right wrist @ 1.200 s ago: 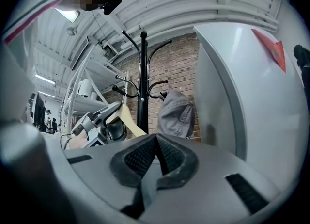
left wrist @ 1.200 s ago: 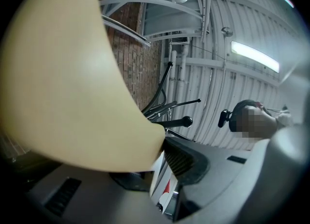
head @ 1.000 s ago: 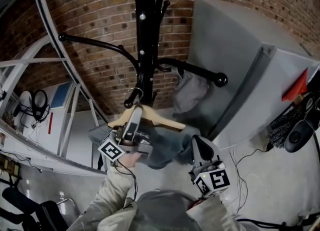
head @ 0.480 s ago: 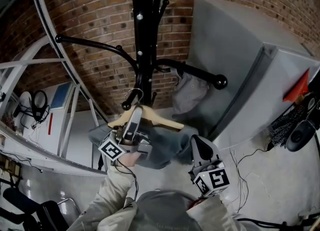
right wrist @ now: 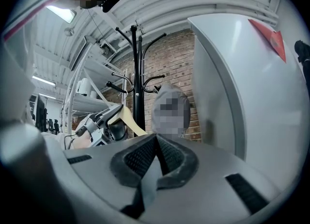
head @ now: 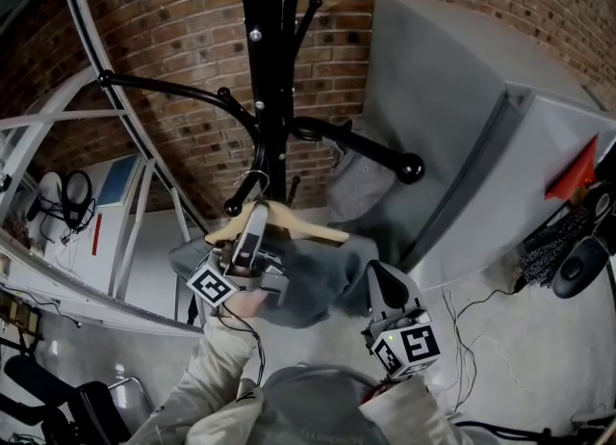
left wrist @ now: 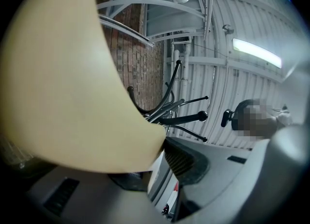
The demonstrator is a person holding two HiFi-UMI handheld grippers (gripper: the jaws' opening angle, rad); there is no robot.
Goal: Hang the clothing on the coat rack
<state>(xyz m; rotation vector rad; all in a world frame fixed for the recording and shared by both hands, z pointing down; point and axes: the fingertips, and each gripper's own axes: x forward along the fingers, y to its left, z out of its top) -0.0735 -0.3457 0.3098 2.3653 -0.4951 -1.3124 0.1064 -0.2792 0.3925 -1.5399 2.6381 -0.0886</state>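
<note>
Presently left fingers [head: 256, 229] clamp the wooden hanger [head: 310, 232] near the coat rack [head: 265, 48]; right fingers [right wrist: 134, 160] meet.

Workshop: brick wall [head: 192, 48], metal shelving [head: 58, 121]

The black coat rack [head: 268, 48] stands upright before a brick wall, its curved arms ending in round knobs. One long arm [head: 164, 88] reaches left; another reaches right to a knob [head: 412, 169]. A grey garment [head: 356, 193] hangs beneath that right arm, close to the pole. A wooden hanger [head: 300, 230] has its metal hook beside a short lower peg; whether the hook rests on it cannot be told. The pale grey floor [head: 510, 376] below carries thin cables [head: 468, 310]
</note>
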